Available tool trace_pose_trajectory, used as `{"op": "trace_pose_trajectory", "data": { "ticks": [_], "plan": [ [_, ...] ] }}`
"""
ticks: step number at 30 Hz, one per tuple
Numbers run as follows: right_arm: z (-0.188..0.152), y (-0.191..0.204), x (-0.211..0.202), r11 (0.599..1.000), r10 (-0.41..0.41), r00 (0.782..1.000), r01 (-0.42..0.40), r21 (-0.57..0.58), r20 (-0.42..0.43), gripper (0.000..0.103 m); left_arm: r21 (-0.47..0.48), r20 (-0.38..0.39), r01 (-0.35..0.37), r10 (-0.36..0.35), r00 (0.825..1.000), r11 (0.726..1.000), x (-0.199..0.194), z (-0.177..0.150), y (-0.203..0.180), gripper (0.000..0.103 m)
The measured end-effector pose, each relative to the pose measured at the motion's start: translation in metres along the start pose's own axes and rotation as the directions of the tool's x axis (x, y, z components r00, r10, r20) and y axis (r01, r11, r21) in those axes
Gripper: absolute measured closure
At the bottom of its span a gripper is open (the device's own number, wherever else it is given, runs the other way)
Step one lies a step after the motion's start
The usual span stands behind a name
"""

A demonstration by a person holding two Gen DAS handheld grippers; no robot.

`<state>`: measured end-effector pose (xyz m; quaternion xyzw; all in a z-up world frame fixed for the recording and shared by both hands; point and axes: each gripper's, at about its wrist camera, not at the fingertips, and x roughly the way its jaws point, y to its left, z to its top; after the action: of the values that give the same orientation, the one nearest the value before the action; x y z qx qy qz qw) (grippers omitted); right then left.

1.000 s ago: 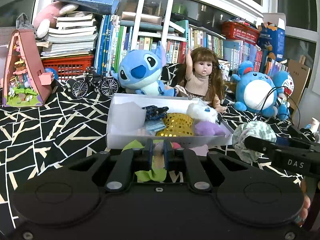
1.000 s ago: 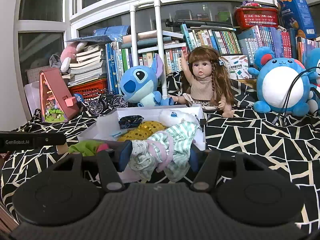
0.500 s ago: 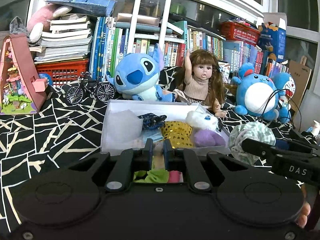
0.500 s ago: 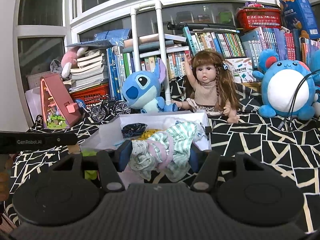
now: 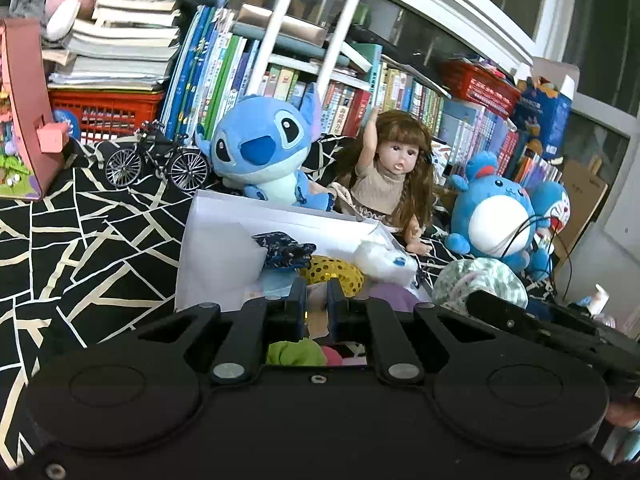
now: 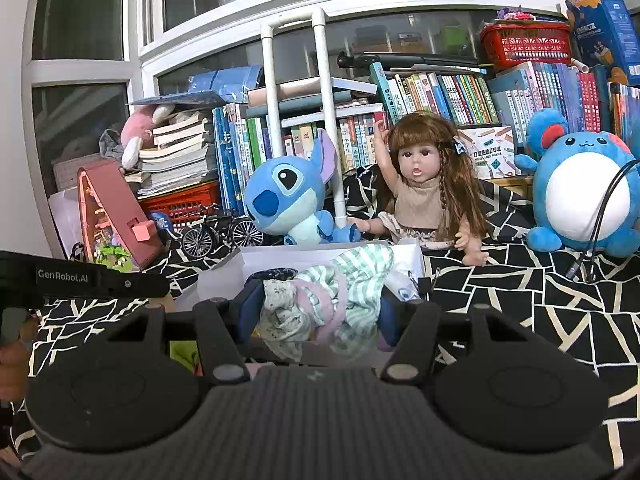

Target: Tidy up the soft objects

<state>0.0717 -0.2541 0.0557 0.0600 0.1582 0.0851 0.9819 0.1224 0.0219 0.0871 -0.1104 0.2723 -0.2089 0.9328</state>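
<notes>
A white box (image 5: 224, 216) on the patterned cloth holds soft items: a dark blue cloth (image 5: 286, 246), a gold sequin piece (image 5: 334, 272), a white fluffy item (image 5: 382, 258). My left gripper (image 5: 316, 304) is shut, with nothing visible between its fingers, raised at the box's near edge. A green cloth (image 5: 294, 352) and a pink piece (image 5: 336, 354) lie below it. My right gripper (image 6: 320, 312) is shut on a green-striped and pink cloth bundle (image 6: 340, 296), held before the box (image 6: 256, 258). The bundle also shows in the left wrist view (image 5: 478, 280).
Behind the box sit a blue Stitch plush (image 5: 260, 156), a doll (image 5: 394, 176) and a round blue plush (image 5: 498, 212). A model bicycle (image 5: 158, 158) and a pink toy house (image 5: 24, 120) stand at the left. Bookshelves fill the back. A black cable (image 6: 600, 216) trails on the right.
Both grippers have risen and moved closer to the box. The green cloth has dropped from between the left fingers to below them. The right still holds the bundle.
</notes>
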Motion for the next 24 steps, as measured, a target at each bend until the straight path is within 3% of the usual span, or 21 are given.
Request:
{"op": "trace_pose_trajectory", "data": {
  "ticks": [4,7,15,24],
  "plan": [
    [0.005,-0.002,0.006,1.000,0.003,1.000,-0.003,0.010,-0.004,0.041,-0.036,-0.018,0.007,-0.008,1.000,0.999,0.009,0.011,0.011,0.093],
    [0.009,-0.004,0.010,1.000,0.008,1.000,-0.008,0.027,-0.007,0.041,-0.117,-0.040,0.035,-0.040,0.998,0.993,0.016,0.021,0.024,0.093],
    [0.012,-0.010,0.017,0.998,0.017,1.000,-0.015,0.067,-0.025,0.041,-0.309,-0.079,0.083,-0.113,0.990,0.947,0.033,0.031,0.057,0.093],
    [0.027,-0.013,0.033,0.995,0.029,0.999,-0.026,0.091,-0.031,0.041,-0.268,-0.080,0.037,-0.060,0.995,0.963,0.049,0.045,0.053,0.093]
  ]
}}
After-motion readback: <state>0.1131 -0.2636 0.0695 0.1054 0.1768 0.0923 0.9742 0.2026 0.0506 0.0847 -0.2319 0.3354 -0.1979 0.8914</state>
